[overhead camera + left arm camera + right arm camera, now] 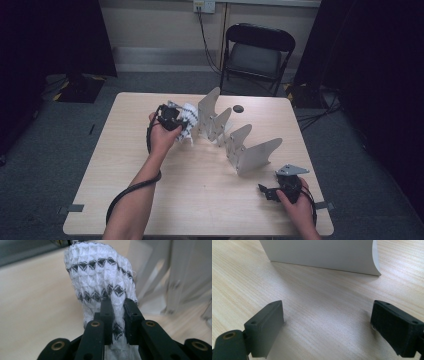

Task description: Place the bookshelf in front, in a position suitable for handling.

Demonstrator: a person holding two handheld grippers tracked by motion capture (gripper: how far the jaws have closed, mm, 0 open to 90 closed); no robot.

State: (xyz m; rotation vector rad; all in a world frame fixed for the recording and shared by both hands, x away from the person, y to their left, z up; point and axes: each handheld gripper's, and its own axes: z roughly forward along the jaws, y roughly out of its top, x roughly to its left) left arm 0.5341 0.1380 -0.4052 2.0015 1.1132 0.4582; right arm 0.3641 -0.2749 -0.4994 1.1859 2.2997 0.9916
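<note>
Two grippers are in my hands, one busy and one idle. With my left gripper (176, 120) I have the white cloth with grey diamond bands (100, 277) pinched: in the left gripper view my two black jaws are drawn in close on a fold of it, the fabric squeezed between the pads and bunching up above them in a rounded lump. From the high view that cloth (189, 120) sits at the far left part of the wooden table (200, 200), held just off or at the surface (I cannot tell which), right beside the tall end fin of the white rack (235, 142), whose curved plates run in a diagonal row toward my right side. My right gripper (267, 192) rests low near the table's near right corner, close to the last and largest plate of that rack but apart from it. In the right gripper view my jaws stand wide apart with bare wood grain between them and nothing gripped; the plate's lower edge (324, 257) stands on the table ahead of them. A small dark disc (238, 108) lies on the far side of the table beyond the rack, and a black folding chair (257, 52) stands behind the table
</note>
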